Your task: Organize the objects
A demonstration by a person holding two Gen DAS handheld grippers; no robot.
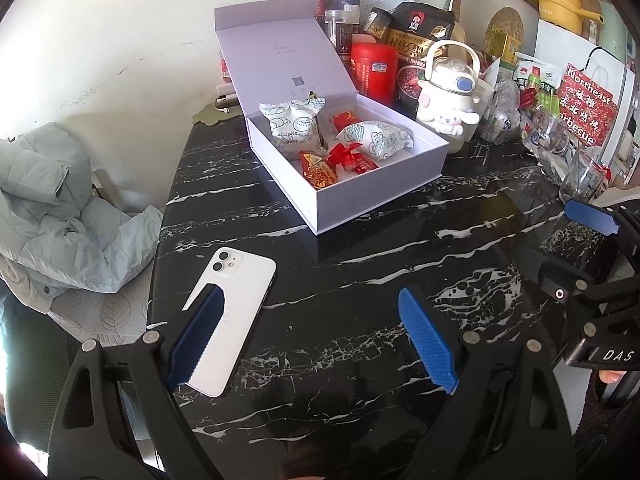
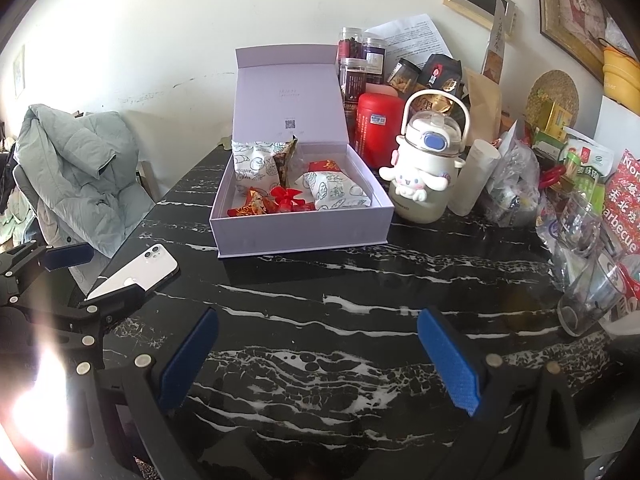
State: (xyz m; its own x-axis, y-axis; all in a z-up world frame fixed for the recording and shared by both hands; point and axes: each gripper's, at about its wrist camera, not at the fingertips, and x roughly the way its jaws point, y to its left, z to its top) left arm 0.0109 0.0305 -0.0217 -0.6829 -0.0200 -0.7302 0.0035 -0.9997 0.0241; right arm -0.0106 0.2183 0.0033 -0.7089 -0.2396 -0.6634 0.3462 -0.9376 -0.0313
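Observation:
An open lilac gift box (image 1: pixel 372 196) (image 2: pixel 300 232) stands on the black marble table (image 1: pixel 360 280) (image 2: pixel 340 288), lid upright. Inside lie two white snack packets (image 1: pixel 294 120) (image 2: pixel 338 192) and red wrapped sweets (image 1: pixel 340 162) (image 2: pixel 280 200). A white phone (image 1: pixel 236 308) (image 2: pixel 140 270) lies face down near the table's left edge. My left gripper (image 1: pixel 316 336) is open and empty above the table, its left finger over the phone. My right gripper (image 2: pixel 320 360) is open and empty over bare table. Each gripper shows at the edge of the other's view.
A white cartoon water bottle (image 1: pixel 448 96) (image 2: pixel 424 168) and a red canister (image 1: pixel 374 66) (image 2: pixel 378 124) stand right of the box. Jars, bags and a glass (image 2: pixel 588 300) crowd the back right. A grey jacket (image 1: pixel 52 216) (image 2: pixel 76 176) lies on a chair at left.

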